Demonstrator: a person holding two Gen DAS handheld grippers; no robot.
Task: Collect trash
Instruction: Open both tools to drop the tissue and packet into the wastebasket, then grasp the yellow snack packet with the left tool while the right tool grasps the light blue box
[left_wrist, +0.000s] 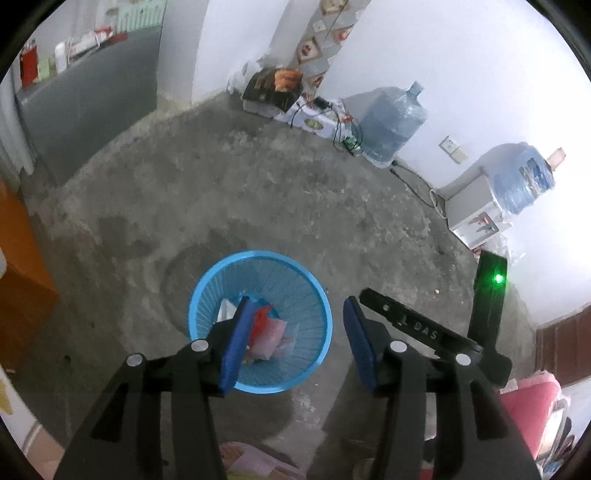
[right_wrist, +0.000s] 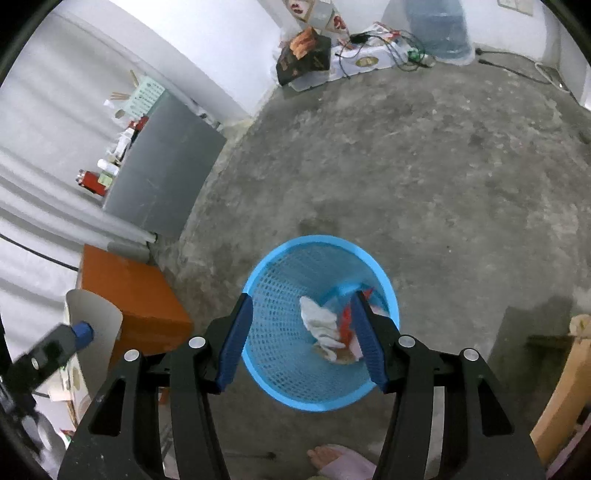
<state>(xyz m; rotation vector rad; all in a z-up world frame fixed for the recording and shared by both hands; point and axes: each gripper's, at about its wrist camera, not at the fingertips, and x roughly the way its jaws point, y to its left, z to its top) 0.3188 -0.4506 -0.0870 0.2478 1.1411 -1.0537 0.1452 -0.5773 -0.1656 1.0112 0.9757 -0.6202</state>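
I'm holding both tongs released and empty over the blue basket (right_wrist: 320, 325), the left gripper (left_wrist: 291, 343) and right gripper (right_wrist: 303, 339) pointing steeply down. The trash (right_wrist: 325, 325) is lying at the bottom, toward twelve o'clock of my right gripper, the nearer one I judge.

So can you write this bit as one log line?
left gripper: open | right gripper: open | blue plastic mesh basket: holds trash

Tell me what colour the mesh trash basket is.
Bright blue: the basket shows best in the right wrist view, with trash inside.

One blue basket (left_wrist: 258, 384), two water jugs (left_wrist: 391, 122), one dispenser (left_wrist: 469, 206), one orange cabinet (right_wrist: 136, 291).
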